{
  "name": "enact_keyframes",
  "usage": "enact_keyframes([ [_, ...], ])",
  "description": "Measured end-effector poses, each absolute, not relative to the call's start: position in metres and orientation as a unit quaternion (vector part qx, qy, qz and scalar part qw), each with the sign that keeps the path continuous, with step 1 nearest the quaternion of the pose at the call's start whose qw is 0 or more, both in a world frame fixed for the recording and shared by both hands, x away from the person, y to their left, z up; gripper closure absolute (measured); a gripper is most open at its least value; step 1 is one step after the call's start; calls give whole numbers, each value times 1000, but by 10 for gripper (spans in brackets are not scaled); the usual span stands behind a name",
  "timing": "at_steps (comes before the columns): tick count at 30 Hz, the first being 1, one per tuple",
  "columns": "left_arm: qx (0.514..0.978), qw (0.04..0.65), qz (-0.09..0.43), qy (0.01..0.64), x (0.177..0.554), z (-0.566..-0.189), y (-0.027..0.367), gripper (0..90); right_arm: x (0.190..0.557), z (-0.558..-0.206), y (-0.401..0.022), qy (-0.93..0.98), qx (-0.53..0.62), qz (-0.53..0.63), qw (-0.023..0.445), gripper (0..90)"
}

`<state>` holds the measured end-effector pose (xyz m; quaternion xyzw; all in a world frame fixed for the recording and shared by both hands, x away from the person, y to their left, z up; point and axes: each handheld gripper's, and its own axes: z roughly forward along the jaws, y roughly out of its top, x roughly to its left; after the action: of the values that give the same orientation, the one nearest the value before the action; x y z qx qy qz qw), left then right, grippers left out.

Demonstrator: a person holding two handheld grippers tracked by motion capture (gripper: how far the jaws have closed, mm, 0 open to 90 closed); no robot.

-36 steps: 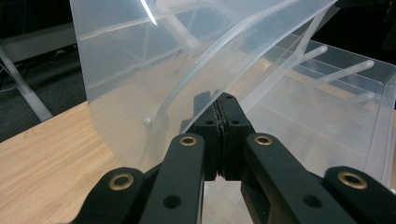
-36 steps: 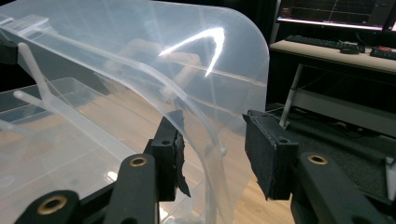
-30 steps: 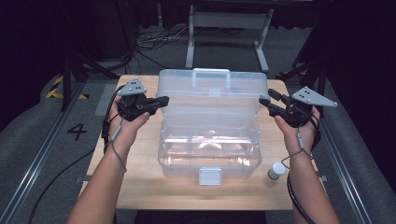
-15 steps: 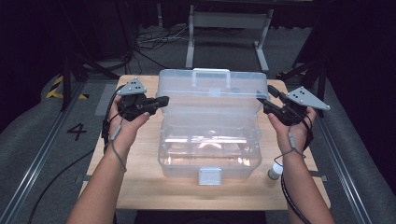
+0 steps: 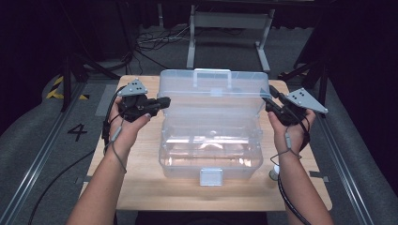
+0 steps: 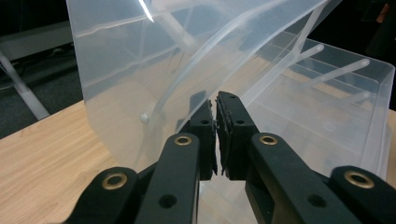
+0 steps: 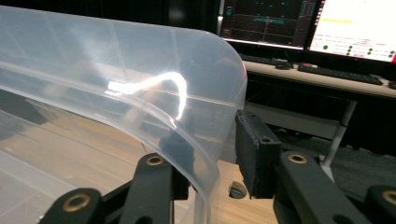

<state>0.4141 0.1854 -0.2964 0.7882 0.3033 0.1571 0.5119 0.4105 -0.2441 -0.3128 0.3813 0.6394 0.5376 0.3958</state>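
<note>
at the near edge of the wooden table (image 5: pixel 141 187) a small white-capped bottle (image 5: pixel 273 171) stands just beside the right front corner of the clear plastic box (image 5: pixel 211 154), partly behind the person's right forearm. the box sits in the middle of the table with its white latch (image 5: pixel 210 176) facing the person and its base open. farther back its lid (image 5: pixel 213 91) stands raised and tilted, hinged at the rear, with a handle (image 5: pixel 212 71) along its top edge. the left gripper (image 5: pixel 157 102) is at the lid's left edge; in the left gripper view its jaws are nearly together, pinching the thin rim of the lid (image 6: pixel 187 70) between the pads, with the box's base (image 6: pixel 327 107) beyond. the right gripper (image 5: pixel 271 99) is at the lid's right edge; in the right gripper view its jaws straddle the curved corner of the lid (image 7: pixel 140 93), one jaw behind the clear plastic and the other outside it with a gap to the wall, and they have just been closing. past the table lie dark floor, cables (image 5: pixel 150 42) and a grey metal stand (image 5: pixel 225 28); lit monitors (image 7: pixel 355 28) on a desk show in the right gripper view.
</note>
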Motion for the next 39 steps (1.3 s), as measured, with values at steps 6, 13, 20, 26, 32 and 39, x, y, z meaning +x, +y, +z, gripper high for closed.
enact_keyframes([
  [6,790,510,159,300,410,-295,186,817,412,-316,-241,626,392,535,410,730],
  [13,797,500,173,292,400,-293,185,802,414,-315,-237,617,396,534,420,731],
  [20,790,507,174,299,392,-295,193,795,418,-315,-234,608,400,531,433,756],
  [26,789,498,186,307,386,-301,201,789,423,-315,-233,603,402,532,438,767],
  [32,778,506,185,323,383,-307,215,788,429,-316,-234,604,404,525,443,799],
  [39,772,502,180,346,380,-326,232,782,437,-315,-234,607,405,520,444,813],
])
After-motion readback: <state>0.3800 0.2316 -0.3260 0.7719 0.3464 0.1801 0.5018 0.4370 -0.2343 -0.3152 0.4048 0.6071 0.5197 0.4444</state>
